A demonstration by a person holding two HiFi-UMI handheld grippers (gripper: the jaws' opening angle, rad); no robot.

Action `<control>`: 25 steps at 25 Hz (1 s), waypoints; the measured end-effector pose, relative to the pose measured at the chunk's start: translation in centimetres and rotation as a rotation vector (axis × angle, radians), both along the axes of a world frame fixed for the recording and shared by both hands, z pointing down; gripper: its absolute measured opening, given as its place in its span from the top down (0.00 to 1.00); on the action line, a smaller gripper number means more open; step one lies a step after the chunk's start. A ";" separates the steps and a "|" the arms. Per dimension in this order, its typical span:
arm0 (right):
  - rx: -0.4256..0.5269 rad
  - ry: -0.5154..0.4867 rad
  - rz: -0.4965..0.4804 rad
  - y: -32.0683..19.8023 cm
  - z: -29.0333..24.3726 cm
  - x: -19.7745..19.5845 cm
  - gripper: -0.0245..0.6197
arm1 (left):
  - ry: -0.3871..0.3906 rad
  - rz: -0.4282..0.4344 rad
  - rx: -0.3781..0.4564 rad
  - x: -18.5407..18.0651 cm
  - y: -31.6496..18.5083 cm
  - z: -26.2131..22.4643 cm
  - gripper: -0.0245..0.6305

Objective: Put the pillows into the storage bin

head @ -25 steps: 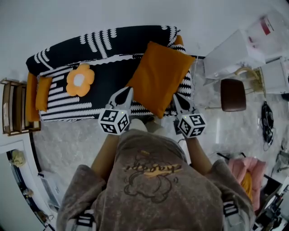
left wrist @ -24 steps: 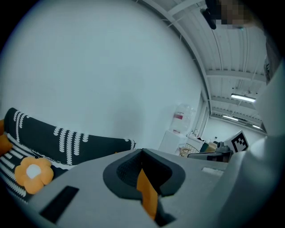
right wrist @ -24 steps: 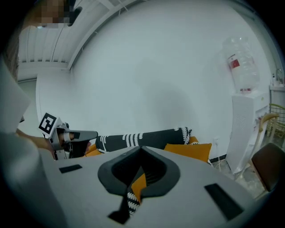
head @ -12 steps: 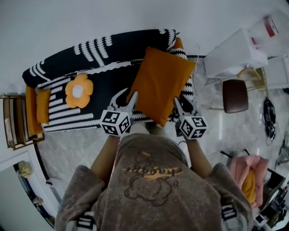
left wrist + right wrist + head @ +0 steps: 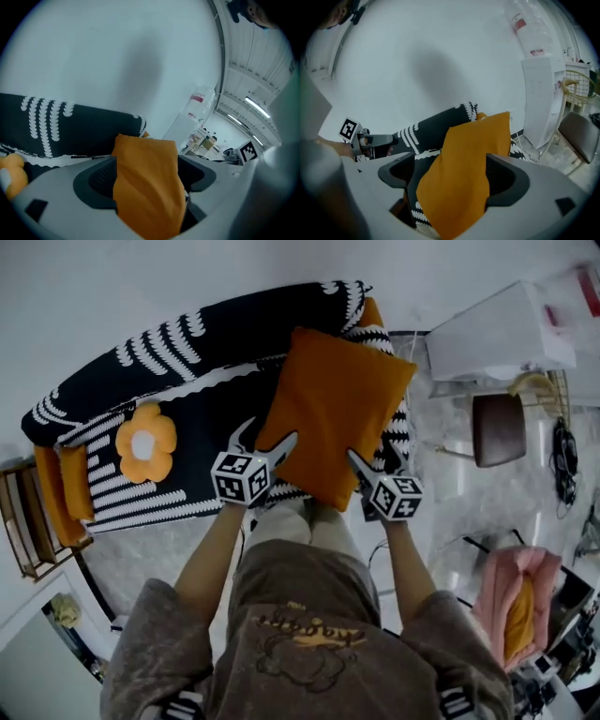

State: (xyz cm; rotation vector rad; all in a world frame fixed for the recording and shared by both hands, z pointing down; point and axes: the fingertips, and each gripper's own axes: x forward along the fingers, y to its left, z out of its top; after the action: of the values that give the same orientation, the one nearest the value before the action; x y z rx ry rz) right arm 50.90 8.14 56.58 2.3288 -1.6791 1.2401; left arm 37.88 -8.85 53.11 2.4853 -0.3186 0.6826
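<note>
A large orange pillow (image 5: 333,418) leans on the right end of a black-and-white striped sofa (image 5: 187,343). My left gripper (image 5: 270,434) is at the pillow's lower left edge and my right gripper (image 5: 373,457) at its lower right edge. Both sets of jaws are opening, wide apart, with the pillow's fabric between them (image 5: 147,183) (image 5: 459,178); no firm pinch shows. A flower-shaped orange cushion (image 5: 142,442) and a small orange bolster (image 5: 75,482) lie on the sofa's left part. Another orange cushion (image 5: 372,313) peeks out behind the big one. No storage bin is in view.
A brown stool (image 5: 498,429) and a white cabinet (image 5: 502,334) stand right of the sofa. A wooden rack (image 5: 19,521) is at the sofa's left end. Pink cloth (image 5: 520,596) lies at the lower right. The floor is marbled grey.
Both grippers went from shut beside the pillow to wide apart around its lower edges. The view has shifted, with the pillow now closer and larger.
</note>
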 end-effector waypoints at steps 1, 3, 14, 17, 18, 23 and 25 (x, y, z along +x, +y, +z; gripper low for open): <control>-0.023 -0.003 0.006 0.0 1.7 0.5 0.24 | -0.013 0.006 -0.012 0.6 -0.4 1.8 0.37; -0.066 -0.010 0.024 0.2 5.0 1.3 0.23 | -0.035 0.019 -0.033 1.7 -1.2 5.2 0.36; -0.150 0.094 0.109 -0.4 17.1 4.3 0.31 | -0.159 0.066 -0.098 4.5 -4.9 25.6 0.36; -0.131 0.147 0.162 0.4 17.9 5.0 0.43 | -0.114 0.061 -0.154 4.9 -4.3 27.6 0.36; -0.129 0.161 0.167 0.5 18.1 5.3 0.45 | -0.098 0.058 -0.164 5.0 -4.2 27.9 0.36; -0.136 0.156 0.177 0.6 18.0 5.1 0.68 | -0.118 0.130 -0.209 5.3 -3.2 27.2 0.58; -0.148 0.123 0.185 0.6 17.4 4.8 0.79 | -0.148 0.164 -0.212 5.4 -2.8 25.9 0.74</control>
State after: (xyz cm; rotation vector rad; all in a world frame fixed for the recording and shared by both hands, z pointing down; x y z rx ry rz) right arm 55.73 8.73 73.99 2.4580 -1.3142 1.1741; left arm 43.24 -11.61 79.03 2.2808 -0.0897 0.9201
